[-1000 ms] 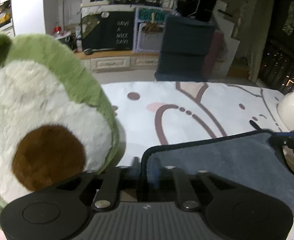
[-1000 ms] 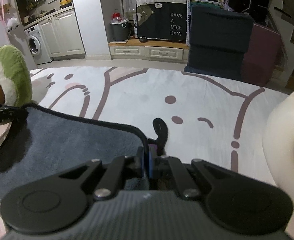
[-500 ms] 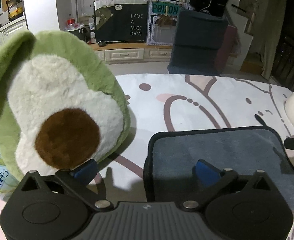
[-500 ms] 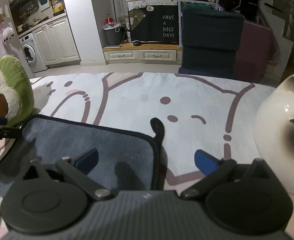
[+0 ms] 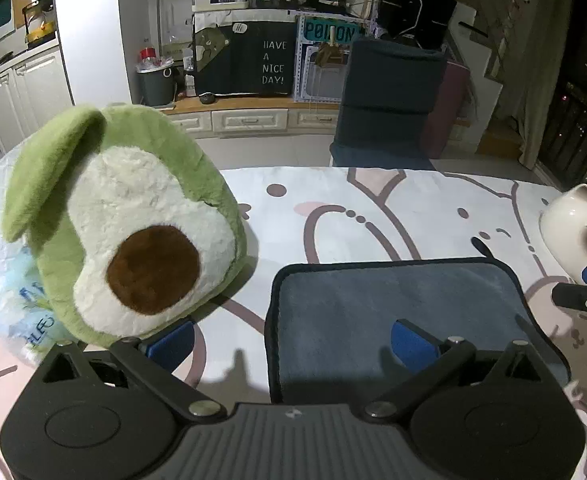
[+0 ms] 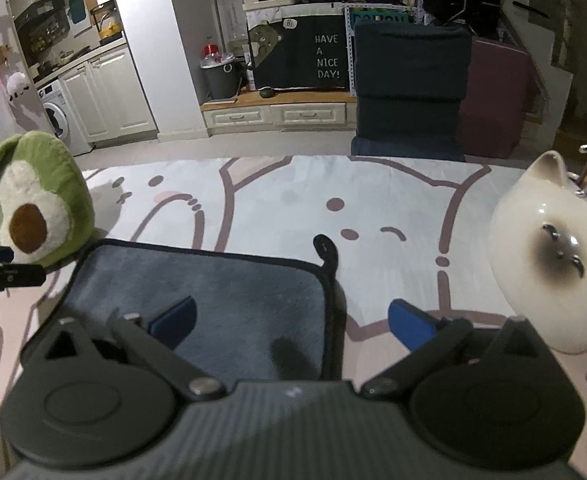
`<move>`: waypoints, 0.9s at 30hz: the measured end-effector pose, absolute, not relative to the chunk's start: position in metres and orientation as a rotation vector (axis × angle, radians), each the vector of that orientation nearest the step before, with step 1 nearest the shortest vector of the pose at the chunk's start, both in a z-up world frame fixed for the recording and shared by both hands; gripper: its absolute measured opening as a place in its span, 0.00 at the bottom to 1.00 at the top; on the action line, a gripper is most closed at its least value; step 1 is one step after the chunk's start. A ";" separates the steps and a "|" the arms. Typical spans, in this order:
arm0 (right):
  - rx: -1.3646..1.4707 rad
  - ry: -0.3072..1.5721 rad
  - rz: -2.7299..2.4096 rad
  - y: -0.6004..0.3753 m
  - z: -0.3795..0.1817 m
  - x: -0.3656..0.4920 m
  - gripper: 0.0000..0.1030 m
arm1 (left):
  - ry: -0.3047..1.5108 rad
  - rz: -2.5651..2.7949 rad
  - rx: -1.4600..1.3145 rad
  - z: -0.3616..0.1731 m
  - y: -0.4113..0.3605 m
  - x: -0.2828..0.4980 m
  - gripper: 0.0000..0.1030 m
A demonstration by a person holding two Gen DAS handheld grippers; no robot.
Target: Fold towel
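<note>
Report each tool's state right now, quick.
Left tool: open, holding nothing, straddling the left edge of the folded towel.
Right tool: open, holding nothing, straddling the towel's right edge.

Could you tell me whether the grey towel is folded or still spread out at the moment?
Folded, it seems: the towel lies flat as a compact rectangle, doubled at its left edge. Both grippers are open and off it.

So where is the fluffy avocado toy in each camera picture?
Left wrist view: the avocado plush fills the left side, big and close, beside the grey towel.
Right wrist view: it sits small at the far left edge.
Shared landmark: the "HAVE A NICE DAY!" sign in the background.
</note>
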State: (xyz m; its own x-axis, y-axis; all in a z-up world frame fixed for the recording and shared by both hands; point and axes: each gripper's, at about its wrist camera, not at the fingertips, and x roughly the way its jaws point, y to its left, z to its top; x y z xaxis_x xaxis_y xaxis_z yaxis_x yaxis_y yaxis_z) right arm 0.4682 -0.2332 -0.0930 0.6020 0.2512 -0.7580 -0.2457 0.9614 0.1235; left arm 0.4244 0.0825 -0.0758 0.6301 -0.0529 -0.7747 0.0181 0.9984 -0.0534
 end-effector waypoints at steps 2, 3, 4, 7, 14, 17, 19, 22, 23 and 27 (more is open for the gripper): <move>0.009 0.876 0.286 -0.233 -0.086 0.461 1.00 | 0.886 -0.039 -0.039 -0.070 0.080 0.418 1.00; 0.010 0.873 0.285 -0.233 -0.083 0.458 1.00 | 0.885 -0.040 -0.041 -0.068 0.079 0.414 1.00; 0.009 0.871 0.284 -0.233 -0.081 0.455 1.00 | 0.885 -0.040 -0.043 -0.065 0.078 0.411 1.00; -0.001 0.860 0.284 -0.232 -0.072 0.444 1.00 | 0.881 -0.039 -0.045 -0.058 0.076 0.401 1.00; -0.008 0.852 0.287 -0.231 -0.059 0.416 1.00 | 0.880 -0.038 -0.047 -0.044 0.070 0.376 1.00; -0.007 0.844 0.285 -0.232 -0.052 0.403 1.00 | 0.876 -0.038 -0.047 -0.038 0.068 0.366 1.00; -0.001 0.838 0.282 -0.234 -0.048 0.395 1.00 | 0.872 -0.042 -0.052 -0.035 0.066 0.359 1.00; 0.001 0.830 0.282 -0.236 -0.041 0.383 1.00 | 0.869 -0.045 -0.054 -0.031 0.063 0.350 1.00; 0.001 0.827 0.282 -0.237 -0.039 0.379 1.00 | 0.869 -0.046 -0.054 -0.030 0.062 0.347 1.00; -0.003 0.816 0.282 -0.238 -0.032 0.363 1.00 | 0.865 -0.050 -0.053 -0.025 0.057 0.333 1.00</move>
State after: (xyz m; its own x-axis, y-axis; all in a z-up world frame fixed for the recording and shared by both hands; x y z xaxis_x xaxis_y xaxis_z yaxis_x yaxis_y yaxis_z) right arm 0.3632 -0.2382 -0.0319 0.6498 0.2475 -0.7187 -0.2496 0.9626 0.1058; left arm 0.3328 0.0565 -0.0251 0.6480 -0.0653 -0.7588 0.0221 0.9975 -0.0669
